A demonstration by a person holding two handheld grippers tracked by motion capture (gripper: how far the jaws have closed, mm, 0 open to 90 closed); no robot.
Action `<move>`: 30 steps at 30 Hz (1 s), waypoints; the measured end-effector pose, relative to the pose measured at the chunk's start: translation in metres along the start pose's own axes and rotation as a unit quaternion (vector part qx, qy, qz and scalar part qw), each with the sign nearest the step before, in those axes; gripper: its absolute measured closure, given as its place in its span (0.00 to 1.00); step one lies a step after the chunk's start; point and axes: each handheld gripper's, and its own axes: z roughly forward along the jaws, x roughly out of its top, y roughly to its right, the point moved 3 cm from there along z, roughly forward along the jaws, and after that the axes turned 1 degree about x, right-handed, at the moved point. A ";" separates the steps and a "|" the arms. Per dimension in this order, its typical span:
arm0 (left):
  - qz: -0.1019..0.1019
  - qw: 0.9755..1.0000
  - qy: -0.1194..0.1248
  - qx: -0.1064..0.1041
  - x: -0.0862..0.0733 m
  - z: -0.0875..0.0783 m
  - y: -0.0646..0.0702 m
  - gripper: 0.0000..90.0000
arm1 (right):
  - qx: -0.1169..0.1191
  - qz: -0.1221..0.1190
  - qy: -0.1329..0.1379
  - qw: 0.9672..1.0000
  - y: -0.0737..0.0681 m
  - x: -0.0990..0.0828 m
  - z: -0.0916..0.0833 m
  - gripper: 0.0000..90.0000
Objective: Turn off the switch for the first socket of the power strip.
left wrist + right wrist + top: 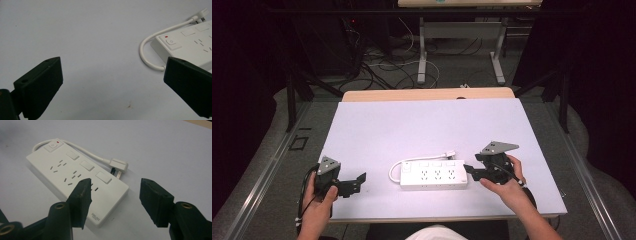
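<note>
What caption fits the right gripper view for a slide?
Open right gripper poised over the near end of a white power strip, its short cord and plug lying behind on the white table.

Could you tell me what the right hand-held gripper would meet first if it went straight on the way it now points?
Probably the power strip. The right hand-held gripper, jaws open, points at its near end, one jaw already over its corner in the right gripper view. Height above the table is unclear.

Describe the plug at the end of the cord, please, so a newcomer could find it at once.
On the white table sheet lies a white power strip. Its short cord loops round to its far side, ending in the plug: flat, angled, with metal prongs.
</note>
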 end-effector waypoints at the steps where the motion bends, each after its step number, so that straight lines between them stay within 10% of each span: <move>1: -0.002 1.000 -0.002 -0.002 0.000 0.000 0.000 0.02 | 0.004 0.001 -0.001 1.000 -0.001 0.001 0.001 0.47; 30: -0.024 1.000 0.004 0.004 -0.003 0.000 -0.009 0.02 | 0.043 -0.020 -0.014 0.999 -0.025 0.030 0.034 0.51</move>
